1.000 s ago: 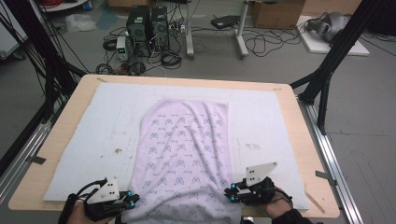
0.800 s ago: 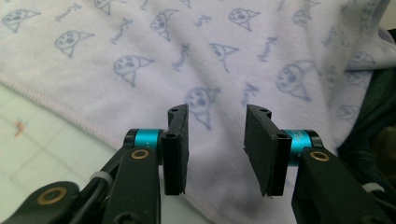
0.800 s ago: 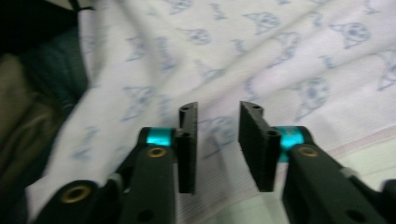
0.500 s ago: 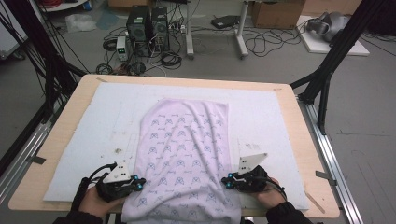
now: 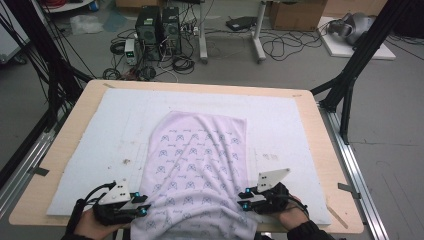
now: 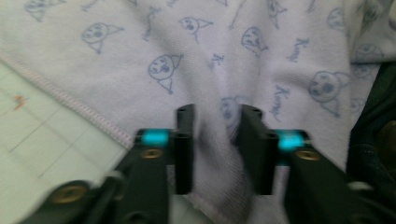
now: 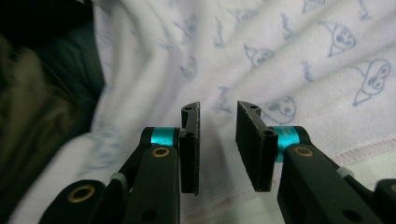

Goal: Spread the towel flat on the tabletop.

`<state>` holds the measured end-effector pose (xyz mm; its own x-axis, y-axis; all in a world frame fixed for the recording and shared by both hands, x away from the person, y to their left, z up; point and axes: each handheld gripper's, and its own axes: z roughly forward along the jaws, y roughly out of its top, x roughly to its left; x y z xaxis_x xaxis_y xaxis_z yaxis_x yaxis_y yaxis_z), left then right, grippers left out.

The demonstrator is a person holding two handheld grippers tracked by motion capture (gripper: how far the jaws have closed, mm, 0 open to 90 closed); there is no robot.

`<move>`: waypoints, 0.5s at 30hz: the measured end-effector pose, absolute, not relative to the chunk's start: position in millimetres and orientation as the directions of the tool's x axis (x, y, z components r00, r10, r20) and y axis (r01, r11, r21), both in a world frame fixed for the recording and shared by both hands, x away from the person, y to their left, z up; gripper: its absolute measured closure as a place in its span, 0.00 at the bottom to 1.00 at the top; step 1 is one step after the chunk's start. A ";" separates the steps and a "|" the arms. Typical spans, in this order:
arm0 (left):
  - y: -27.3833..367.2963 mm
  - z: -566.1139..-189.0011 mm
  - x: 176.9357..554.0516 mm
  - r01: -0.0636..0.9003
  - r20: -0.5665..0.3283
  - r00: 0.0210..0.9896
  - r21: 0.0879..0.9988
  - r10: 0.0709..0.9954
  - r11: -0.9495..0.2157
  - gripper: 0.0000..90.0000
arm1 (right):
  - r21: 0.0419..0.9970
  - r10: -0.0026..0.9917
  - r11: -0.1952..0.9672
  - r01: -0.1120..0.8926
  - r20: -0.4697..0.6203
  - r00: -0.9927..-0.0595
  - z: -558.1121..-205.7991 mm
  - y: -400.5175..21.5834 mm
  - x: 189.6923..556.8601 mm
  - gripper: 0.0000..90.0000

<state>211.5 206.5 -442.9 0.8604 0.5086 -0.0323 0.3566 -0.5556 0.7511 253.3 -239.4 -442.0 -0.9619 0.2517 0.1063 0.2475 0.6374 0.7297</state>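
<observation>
A pale lilac garment [image 5: 197, 160] with a small blue print lies lengthwise on the white mat [image 5: 110, 130], and its near end hangs over the table's front edge. My left gripper [image 5: 143, 210] is at its near left corner. Its jaws [image 6: 217, 140] have just been opening and stand apart, with a raised fold of the cloth [image 6: 187, 51] between them. My right gripper [image 5: 243, 199] is at the near right side. Its jaws [image 7: 217, 135] have also just been opening, over the printed cloth [image 7: 289, 51] just inside its stitched hem.
The mat covers most of a wooden table [image 5: 325, 165]. Black frame posts [image 5: 350, 75] stand at both sides. Computer towers [image 5: 157, 30] and cables lie on the floor beyond the far edge. The person's dark clothing [image 7: 42, 93] is close at the near edge.
Both grippers have shifted slightly inward onto the garment's near corners. The garment keeps its place on the mat.
</observation>
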 end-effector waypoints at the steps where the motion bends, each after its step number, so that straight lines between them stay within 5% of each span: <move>1: 204.5 -443.0 213.2 0.362 -0.037 0.860 0.748 0.509 -0.557 0.89 | 0.717 0.252 0.650 0.249 0.106 -0.962 -444.0 -237.1 255.1 0.82; 4: 203.4 -443.2 212.2 0.348 -0.026 0.865 0.750 0.500 -0.563 0.97 | 0.726 0.247 0.642 0.245 0.107 -0.963 -444.9 -236.4 255.5 0.99; 9: 211.5 -438.5 191.8 0.351 -0.090 0.888 0.768 0.451 -0.536 0.97 | 0.735 0.141 0.642 0.219 0.168 -0.976 -445.4 -239.6 237.3 1.00; 11: 214.3 -432.9 186.4 0.332 -0.100 0.902 0.782 0.420 -0.528 0.95 | 0.759 0.154 0.613 0.218 0.155 -0.976 -437.0 -244.4 230.9 0.96; 13: 215.3 -424.5 196.4 0.329 -0.068 0.886 0.790 0.460 -0.518 0.75 | 0.765 0.238 0.600 0.236 0.112 -0.965 -429.0 -247.9 241.1 0.82; 15: 217.9 -416.6 216.5 0.330 -0.046 0.861 0.809 0.507 -0.487 0.72 | 0.749 0.305 0.608 0.265 0.088 -0.948 -423.2 -248.7 262.0 0.77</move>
